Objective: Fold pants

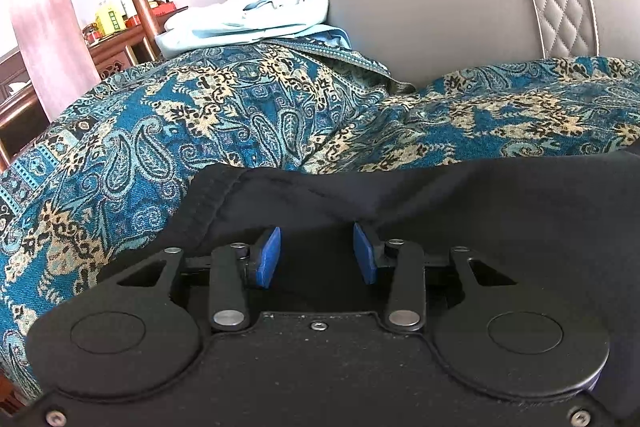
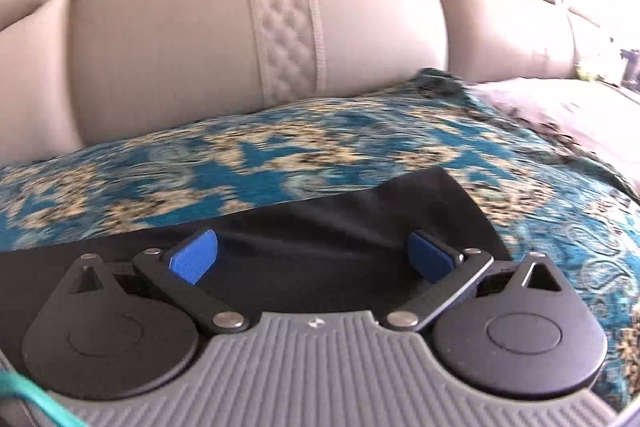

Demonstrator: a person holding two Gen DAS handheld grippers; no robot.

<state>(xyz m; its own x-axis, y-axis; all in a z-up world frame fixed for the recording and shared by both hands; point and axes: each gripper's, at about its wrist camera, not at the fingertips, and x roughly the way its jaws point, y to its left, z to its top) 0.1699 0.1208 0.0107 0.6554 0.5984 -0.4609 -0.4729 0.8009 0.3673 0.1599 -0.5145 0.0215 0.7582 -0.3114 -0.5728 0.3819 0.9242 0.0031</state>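
The black pants (image 1: pixel 460 199) lie flat on a blue and cream paisley cover (image 1: pixel 168 131) on a sofa seat. In the left wrist view their hemmed left edge shows near the middle left. My left gripper (image 1: pixel 317 253) is open, its blue pads (image 1: pixel 269 259) low over the black cloth, holding nothing. In the right wrist view the pants (image 2: pixel 360 223) end at a corner on the right. My right gripper (image 2: pixel 314 257) is wide open just above the cloth near that corner, empty.
The grey leather sofa back (image 1: pixel 440 7) with a quilted strip (image 2: pixel 286 23) rises behind the seat. A pile of light blue clothes (image 1: pixel 248 19) lies at the seat's far left. A dark wooden chair and cabinet (image 1: pixel 48 27) stand at the left. A pale cushion (image 2: pixel 560 107) is at the right.
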